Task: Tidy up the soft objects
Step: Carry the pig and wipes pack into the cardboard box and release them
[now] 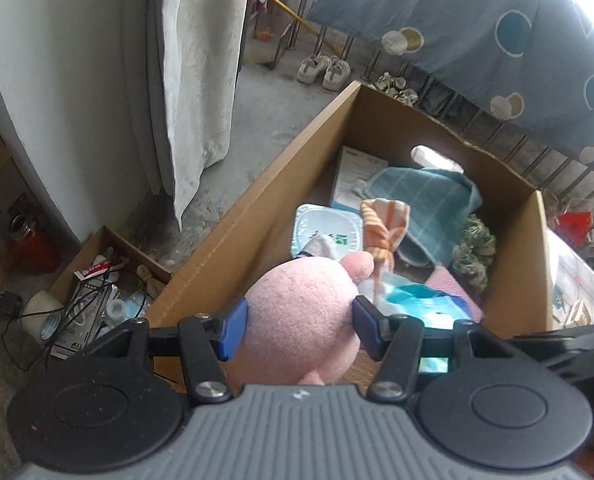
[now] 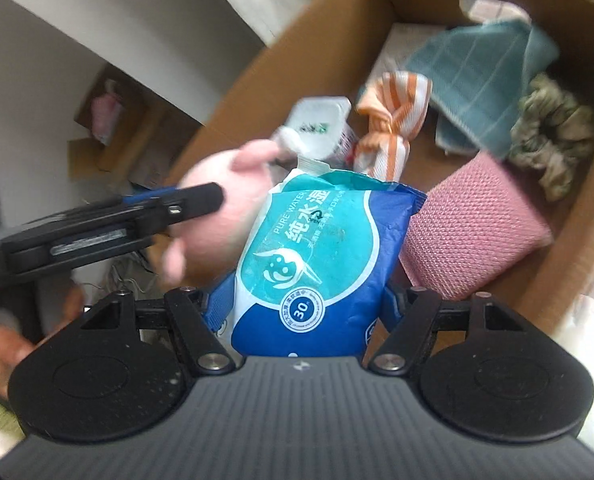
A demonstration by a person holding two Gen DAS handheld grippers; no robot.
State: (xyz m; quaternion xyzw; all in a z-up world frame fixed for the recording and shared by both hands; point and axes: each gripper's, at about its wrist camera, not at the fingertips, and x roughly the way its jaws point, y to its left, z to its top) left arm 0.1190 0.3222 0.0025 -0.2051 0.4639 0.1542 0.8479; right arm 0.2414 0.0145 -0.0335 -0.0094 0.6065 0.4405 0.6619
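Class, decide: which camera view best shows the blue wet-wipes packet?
The right wrist view: the blue wet-wipes packet fills its centre, label readable, gripped by the right tool. The left wrist view shows only its crumpled top behind the pink plush toy.

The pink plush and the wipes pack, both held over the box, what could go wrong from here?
The left gripper pinches only the rounded sides of the pink plush, so it might squeeze out. The right gripper holds the wipes pack close beside the plush; the two could bump over the cardboard box.

Fuzzy matt pink plush [image 1: 297,320], glossy plastic wipes pack [image 2: 317,256], matt cardboard box [image 1: 237,240], knitted pink cloth [image 2: 469,228].
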